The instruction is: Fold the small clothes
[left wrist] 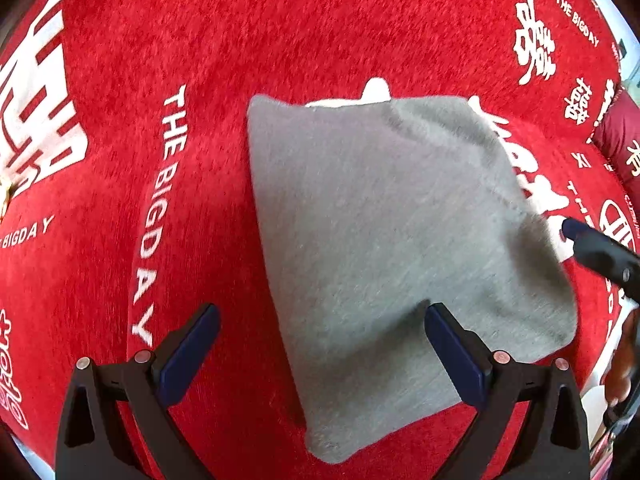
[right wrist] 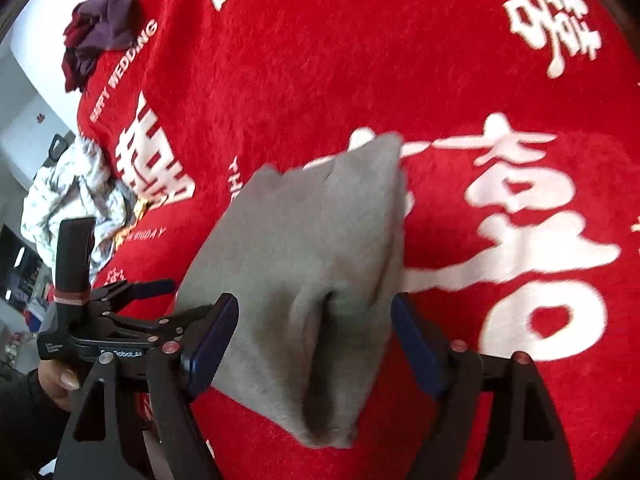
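We see both grippers, left gripper and right gripper, fingers wide, empty; soft, light grey folded cloth, center frame, best pinched at an edge.

left hand-held gripper | black frame, navy pads (silver and red screw heads) | right hand-held gripper alike

Left wrist view: camera sat behind left hand-held gripper, looked steeply down, close over red printed blanket. Right wrist view: camera sat behind right hand-held gripper, pitched less steeply, close, reached blanket's far edge and clothes pile. Both views shared folded grey garment and surrounding blanket; each caught other gripper at frame edge.
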Motion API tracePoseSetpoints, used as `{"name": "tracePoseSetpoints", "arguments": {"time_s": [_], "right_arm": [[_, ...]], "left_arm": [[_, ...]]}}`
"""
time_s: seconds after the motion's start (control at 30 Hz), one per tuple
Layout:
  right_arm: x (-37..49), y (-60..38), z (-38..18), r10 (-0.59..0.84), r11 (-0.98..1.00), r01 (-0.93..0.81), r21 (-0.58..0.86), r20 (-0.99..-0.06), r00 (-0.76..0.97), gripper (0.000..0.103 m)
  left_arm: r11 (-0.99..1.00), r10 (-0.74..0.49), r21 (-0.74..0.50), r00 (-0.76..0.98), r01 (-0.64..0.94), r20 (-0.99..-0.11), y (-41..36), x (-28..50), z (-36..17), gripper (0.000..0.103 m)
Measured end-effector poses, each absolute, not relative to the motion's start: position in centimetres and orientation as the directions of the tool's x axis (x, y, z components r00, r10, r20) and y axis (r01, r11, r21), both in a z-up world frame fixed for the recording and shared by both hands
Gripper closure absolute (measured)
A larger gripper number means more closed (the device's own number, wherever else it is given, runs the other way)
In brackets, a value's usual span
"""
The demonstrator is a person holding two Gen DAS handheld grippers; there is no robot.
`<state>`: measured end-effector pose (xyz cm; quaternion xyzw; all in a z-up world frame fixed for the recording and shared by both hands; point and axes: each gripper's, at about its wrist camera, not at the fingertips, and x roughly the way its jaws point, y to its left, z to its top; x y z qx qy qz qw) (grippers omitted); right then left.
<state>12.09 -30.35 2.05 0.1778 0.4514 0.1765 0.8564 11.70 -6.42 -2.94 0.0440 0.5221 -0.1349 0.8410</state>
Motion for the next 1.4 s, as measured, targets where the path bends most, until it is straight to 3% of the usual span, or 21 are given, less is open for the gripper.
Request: {"name": "tracePoseSetpoints", "arguments": {"time_s": [0.13,0.27,0.53,0.63,0.67,0.73,0.77,0.83,1.0,1.4], "right_arm": [[13.3,-32.6,1.4,0.448,0.875,-0.093,0.475,-0.722,0.528,0.019],[15.3,-33.6,-0.7,0.492,0.844,-0.062,0.532,-0.723,0.485,0.019],[18.2,-32.1,-4.4,0.589,0.778,-0.043,0.627,-0.705,0.396,0.019],[18.7,-29.9,-4.9,0.577,0.797,-0.086,0.597,-0.712,0.401,0.018],[18.9,-28.9,-5.0,0.581,0.799,-0.108,0.592,-0.712,0.393,0.025],[18.9,-27.4,-4.8,0.579,0.807,-0.142,0.574,-0.72,0.382,0.047],[18.8,-27.1,-4.5,0.577,0.808,-0.148,0.57,-0.719,0.387,0.058],[18.6,-27.0,-3.8,0.592,0.795,-0.145,0.589,-0.702,0.395,0.063],[17.4,-24.8,-0.8,0.582,0.808,-0.201,0.554,-0.699,0.416,0.065],[11.6,-17.7,6.4,0.624,0.781,-0.311,0.542,-0.648,0.437,0.065]], "left_arm": [[0.953,-0.239,-0.135,0.395,0.272,-0.887,-6.0,13.5,-2.9,0.001],[0.923,-0.378,-0.327,0.305,0.204,-0.874,-4.5,16.7,-4.1,0.001],[0.899,-0.425,-0.376,0.24,0.226,-0.873,-6.3,19.3,-6.0,0.001],[0.891,-0.445,-0.397,0.246,0.221,-0.861,-7.0,19.8,-6.8,0.002],[0.889,-0.446,-0.393,0.252,0.235,-0.859,-7.2,19.8,-6.7,0.008],[0.89,-0.44,-0.379,0.261,0.255,-0.859,-7.3,19.7,-6.3,0.033],[0.883,-0.453,-0.389,0.262,0.261,-0.852,-6.8,19.6,-5.9,0.04],[0.868,-0.483,-0.421,0.256,0.262,-0.837,-5.9,19.6,-5.2,0.059],[0.88,-0.44,-0.346,0.286,0.324,-0.851,-6.1,18.0,-2.6,0.062],[0.885,-0.453,-0.361,0.361,0.295,-0.815,2.2,10.5,4.8,0.062]]}}
